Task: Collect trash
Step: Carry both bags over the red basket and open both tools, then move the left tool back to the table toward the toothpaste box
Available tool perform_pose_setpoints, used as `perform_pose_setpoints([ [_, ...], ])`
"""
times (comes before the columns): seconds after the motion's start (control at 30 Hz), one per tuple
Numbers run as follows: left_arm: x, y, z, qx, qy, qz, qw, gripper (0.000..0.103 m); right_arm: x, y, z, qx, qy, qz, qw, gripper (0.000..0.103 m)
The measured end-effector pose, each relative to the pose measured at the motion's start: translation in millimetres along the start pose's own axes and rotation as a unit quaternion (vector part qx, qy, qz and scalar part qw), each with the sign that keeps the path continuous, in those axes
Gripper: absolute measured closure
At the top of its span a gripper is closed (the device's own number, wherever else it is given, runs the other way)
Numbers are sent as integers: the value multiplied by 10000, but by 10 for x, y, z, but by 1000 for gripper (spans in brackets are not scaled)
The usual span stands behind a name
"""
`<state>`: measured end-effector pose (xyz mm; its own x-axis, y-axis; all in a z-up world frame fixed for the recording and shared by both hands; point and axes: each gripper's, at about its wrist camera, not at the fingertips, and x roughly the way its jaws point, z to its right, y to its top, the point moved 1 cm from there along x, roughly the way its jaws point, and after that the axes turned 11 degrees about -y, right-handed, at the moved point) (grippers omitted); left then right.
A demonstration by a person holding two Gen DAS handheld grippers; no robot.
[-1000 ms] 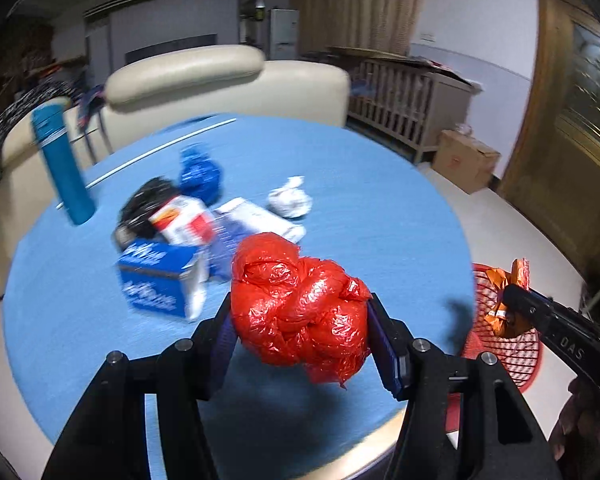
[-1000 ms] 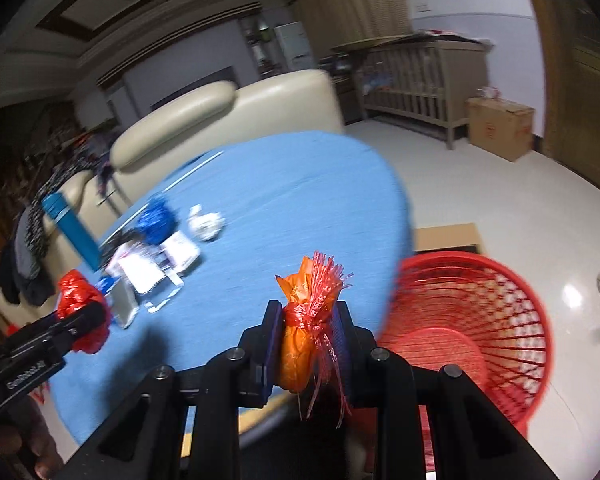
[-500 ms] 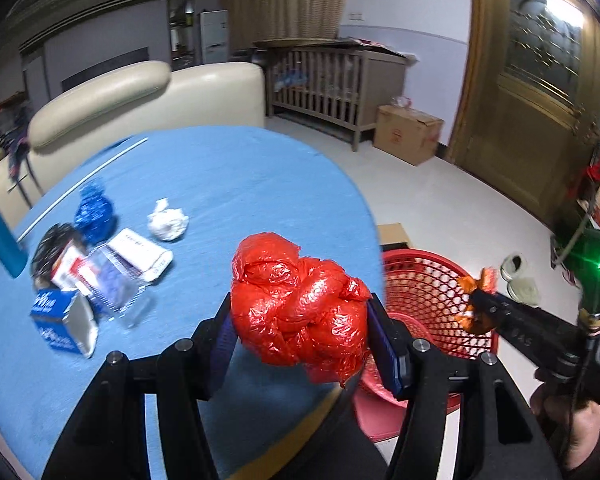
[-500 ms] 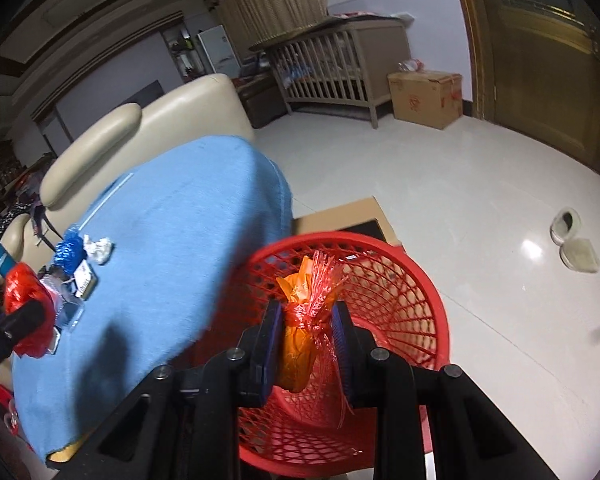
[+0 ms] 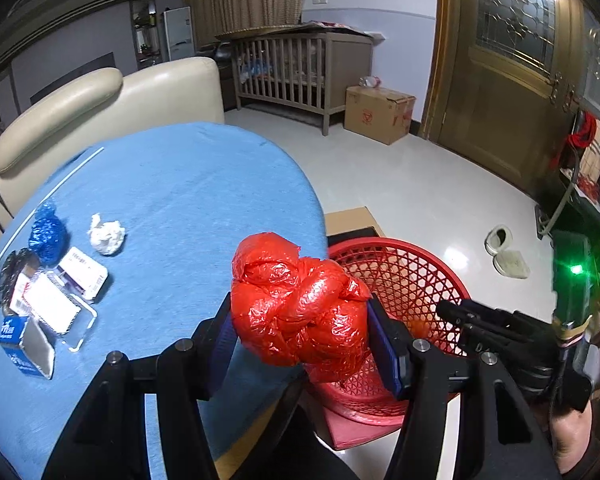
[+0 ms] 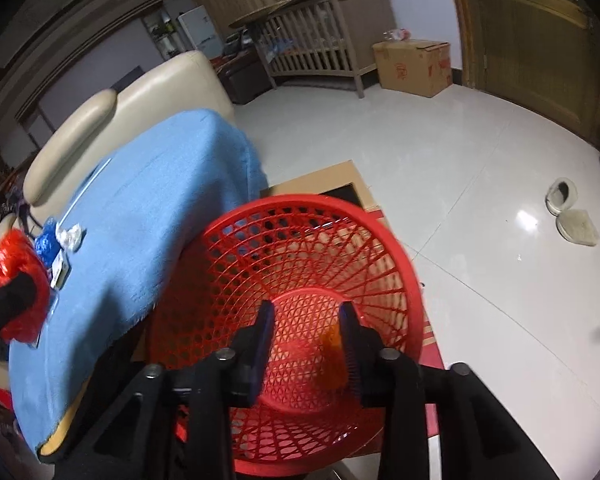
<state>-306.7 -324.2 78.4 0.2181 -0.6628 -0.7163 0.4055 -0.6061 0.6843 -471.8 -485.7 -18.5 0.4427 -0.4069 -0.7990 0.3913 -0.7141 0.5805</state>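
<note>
Fingers of the left gripper (image 5: 300, 332) clamp a crumpled red plastic bag (image 5: 300, 304) from both sides, above the blue-clothed table's (image 5: 172, 184) edge beside the red mesh basket (image 5: 412, 280). Over that basket (image 6: 300, 264), the right gripper (image 6: 306, 332) stands parted, and a blurred orange wrapper (image 6: 332, 356) lies against its right pad, unclamped.

A cream sofa (image 5: 100, 100) stands behind the blue-covered surface (image 5: 188, 184). Across the pale floor (image 5: 412, 184), a wooden crib (image 5: 300, 68) sits beside a cardboard box (image 5: 378, 114) — both near the brown door (image 5: 508, 80). Two slippers (image 5: 504, 250) lie on the floor, well apart from the sofa.
</note>
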Motion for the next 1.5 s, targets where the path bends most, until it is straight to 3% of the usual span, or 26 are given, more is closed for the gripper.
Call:
perform_pose_setpoints([
  [0.07,63,4,25,23,-48,-60,10000,41,-53,31,87,171,-2,127,9998,38],
  [0.37,369,38,248,168,-329,-343,9987,38,-280,158,365,697,10,584,9959,38],
  [0.6,651,64,296,199,-305,-740,9966,29,-381,234,500,899,-54,711,9934,38],
  [0.73,532,79,188,9,-353,-625,9974,27,-420,259,490,894,-60,755,9931,38],
  [0.93,206,61,-121,-230,-106,-244,9994,26,-461,255,273,673,43,758,9948,38],
  [1.17,-201,-226,-656,-676,397,26,9969,25,-492,186,-208,145,296,651,9973,38],
  [1.33,-477,-507,-1179,-1250,783,173,9889,25,-464,51,-667,-401,483,482,9969,38],
  [1.5,-768,-812,-1760,-1841,1137,321,9758,25,-441,-117,-1167,-960,688,345,9924,38],
])
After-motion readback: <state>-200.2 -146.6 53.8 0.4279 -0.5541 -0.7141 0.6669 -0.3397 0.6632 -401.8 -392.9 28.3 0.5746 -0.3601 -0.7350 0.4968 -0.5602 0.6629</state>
